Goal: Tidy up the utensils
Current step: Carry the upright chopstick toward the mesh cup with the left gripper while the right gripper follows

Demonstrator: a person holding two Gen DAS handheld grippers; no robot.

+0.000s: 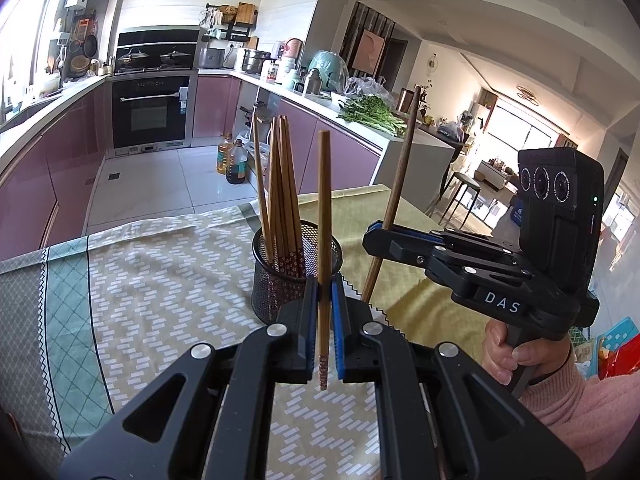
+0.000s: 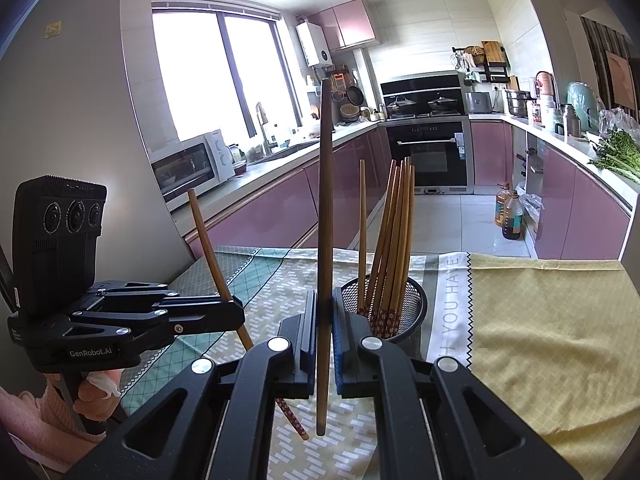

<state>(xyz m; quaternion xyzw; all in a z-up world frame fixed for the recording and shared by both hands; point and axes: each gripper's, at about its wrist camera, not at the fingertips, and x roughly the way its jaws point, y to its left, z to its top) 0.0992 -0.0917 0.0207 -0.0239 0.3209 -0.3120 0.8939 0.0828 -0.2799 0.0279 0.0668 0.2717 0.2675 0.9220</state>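
Nearly complete: the mesh cup (image 1: 296, 272) on the tablecloth (image 1: 160, 280) already holds a bundle of chopsticks (image 1: 282, 200) standing upright. Two pieces are left. The left gripper (image 1: 325, 300) is clamped on one patterned chopstick (image 1: 324, 240), held upright just at 6 o'clock of the cup. The right gripper (image 2: 325, 312) is clamped on a darker, longer stick (image 2: 325, 240), near the cup at its 3 o'clock. Remaining step, by judgement: lower both into the cup.
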